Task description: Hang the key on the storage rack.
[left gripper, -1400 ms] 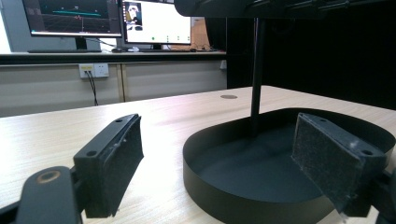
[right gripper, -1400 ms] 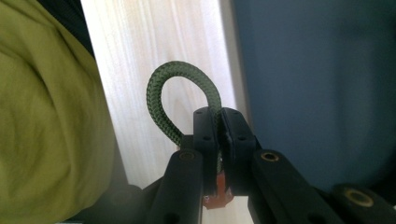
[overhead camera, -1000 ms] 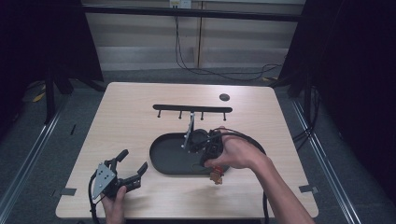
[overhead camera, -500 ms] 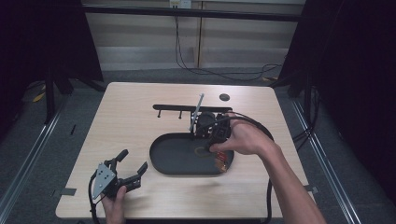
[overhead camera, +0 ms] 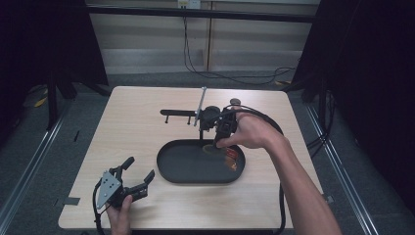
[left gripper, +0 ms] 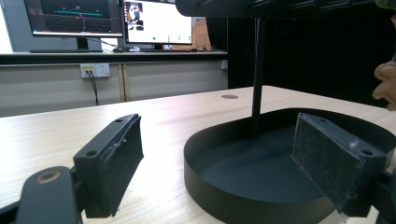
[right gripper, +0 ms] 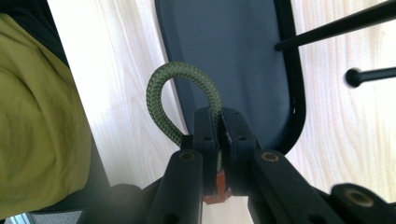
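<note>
High view: right tool (overhead camera: 215,128) has risen from the black tray (overhead camera: 171,171) to beside the hook rack (overhead camera: 178,113) at mid bench (overhead camera: 127,127); left tool (overhead camera: 139,177) unmoved, spread.
Left gripper view: pads (left gripper: 119,158) apart, tray ahead.
Right gripper view: right tool (right gripper: 219,126) pinches a green braided cord loop (right gripper: 161,107), orange piece below, above the tray.

Laboratory recording bay, not a home or shop. Shown by: a single pale wooden table (overhead camera: 147,127) standing alone on grey carpet, flanked left and right by floor rails (overhead camera: 29,166); black curtains (overhead camera: 372,73) closing off both sides; loose cables (overhead camera: 215,73) trailing along the far wall; monitors (left gripper: 74,18) with plotted data on a far counter; wall sockets (left gripper: 95,70) beneath.
</note>
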Tool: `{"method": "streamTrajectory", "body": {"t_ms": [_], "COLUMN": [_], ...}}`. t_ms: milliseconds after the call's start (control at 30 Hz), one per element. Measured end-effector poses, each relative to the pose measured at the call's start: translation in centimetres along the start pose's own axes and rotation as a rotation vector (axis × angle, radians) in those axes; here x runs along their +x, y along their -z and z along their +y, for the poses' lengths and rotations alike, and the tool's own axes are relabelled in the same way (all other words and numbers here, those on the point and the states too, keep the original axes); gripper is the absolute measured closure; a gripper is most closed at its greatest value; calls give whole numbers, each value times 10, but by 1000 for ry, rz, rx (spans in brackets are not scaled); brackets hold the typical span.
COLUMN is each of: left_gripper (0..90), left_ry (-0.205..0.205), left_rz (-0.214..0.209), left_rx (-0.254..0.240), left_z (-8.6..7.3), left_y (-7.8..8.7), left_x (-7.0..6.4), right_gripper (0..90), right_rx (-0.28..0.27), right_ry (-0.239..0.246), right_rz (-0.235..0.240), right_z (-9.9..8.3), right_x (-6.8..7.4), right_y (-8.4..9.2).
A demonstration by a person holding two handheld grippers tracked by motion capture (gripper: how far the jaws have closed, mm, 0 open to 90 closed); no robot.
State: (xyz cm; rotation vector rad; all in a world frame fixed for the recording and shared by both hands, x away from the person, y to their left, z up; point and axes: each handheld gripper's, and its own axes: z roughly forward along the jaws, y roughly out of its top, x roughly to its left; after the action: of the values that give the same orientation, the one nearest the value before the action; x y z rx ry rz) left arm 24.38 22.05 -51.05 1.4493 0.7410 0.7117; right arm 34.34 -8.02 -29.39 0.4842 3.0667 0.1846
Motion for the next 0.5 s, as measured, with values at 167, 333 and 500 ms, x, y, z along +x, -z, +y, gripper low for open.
{"method": "streamTrajectory", "body": {"t_ms": [167, 333, 500], "left_gripper": [159, 159, 159], "left_ry": [0, 1, 5], "left_rz": [-2, -2, -1], "left_rx": [1, 4, 1], "left_z": [0, 0, 0], "left_y": [0, 0, 0], "left_x": [0, 0, 0], "right_gripper": [854, 855, 855], "right_rx": [13, 19, 4], "right_ry": [-1, -24, -26], "right_rz": [-16, -19, -18], "right_z": [7, 9, 11], "right_x": [-10, -21, -28], "right_y": [2, 8, 9]}}
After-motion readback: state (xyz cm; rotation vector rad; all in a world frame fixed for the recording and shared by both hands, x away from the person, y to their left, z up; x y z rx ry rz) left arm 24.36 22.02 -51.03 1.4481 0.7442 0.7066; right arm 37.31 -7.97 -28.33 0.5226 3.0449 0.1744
